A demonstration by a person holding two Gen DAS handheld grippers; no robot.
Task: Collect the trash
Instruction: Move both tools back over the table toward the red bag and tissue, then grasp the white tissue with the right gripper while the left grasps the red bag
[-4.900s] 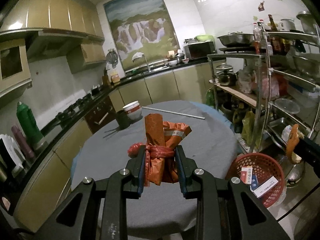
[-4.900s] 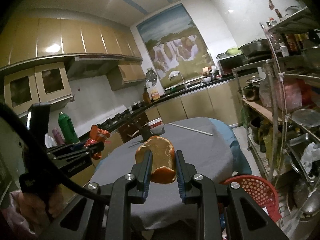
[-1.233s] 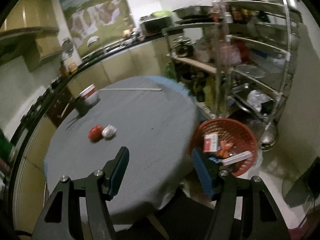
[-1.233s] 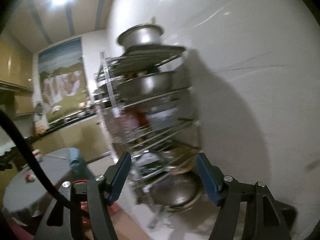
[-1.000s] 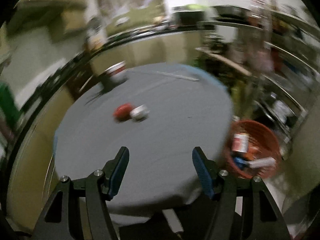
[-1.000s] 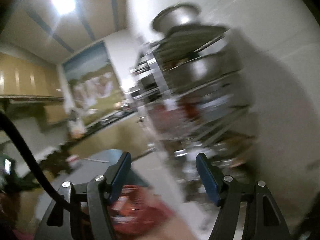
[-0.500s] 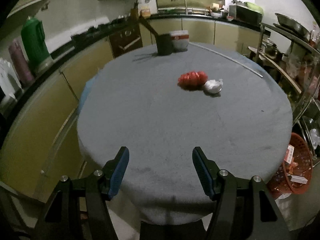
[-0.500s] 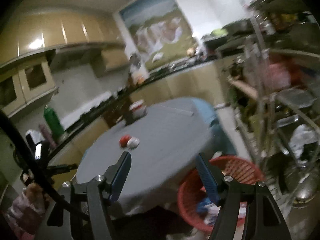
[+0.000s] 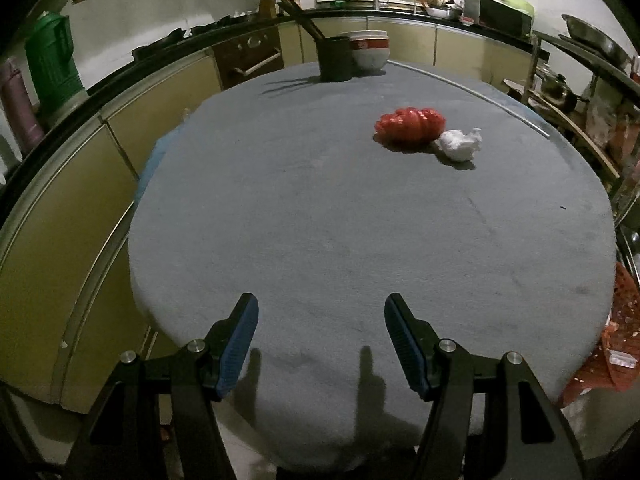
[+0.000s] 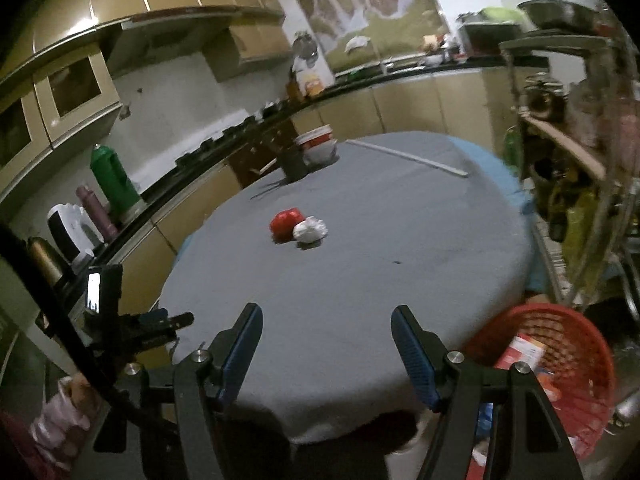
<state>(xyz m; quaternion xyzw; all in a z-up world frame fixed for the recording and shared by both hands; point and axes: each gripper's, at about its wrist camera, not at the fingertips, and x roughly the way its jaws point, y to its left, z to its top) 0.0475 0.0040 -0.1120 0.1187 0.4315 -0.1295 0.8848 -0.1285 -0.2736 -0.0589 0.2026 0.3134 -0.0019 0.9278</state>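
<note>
The kitchen was dim, with beige cabinets [image 10: 72, 92] along the wall, a waterfall mural [image 10: 360, 4] at the far end and a metal shelving rack [image 10: 580, 128] crowded with pans at the right. The round table covered in grey cloth [image 9: 340, 240] took up the centre of the room; its soft, napped surface appeared level and mostly bare, and would probably let a finger slide under a light object. A red plastic mesh basket [image 10: 560, 344] stood on the floor just beside the table edge and already held cartons. At the far side of the table stood a dark cylindrical holder [image 9: 335, 58] touching a white bowl with a red band [image 9: 370, 54], with a thin pale rod [image 10: 404, 157] lying near them. The remaining trash lay past the table's middle: a crumpled red plastic bag [image 9: 410, 125] and, touching it, a crumpled white paper wad [image 9: 459, 145]. Both looked light, soft and compressible, unlikely to break; the plastic may be slippery, so a grip across the thickest bulge of each would be soundest. The left gripper [image 9: 321, 340] and the right gripper [image 10: 326, 344] hung over the near edge, well apart from the trash, jaws spread and holding nothing.
</note>
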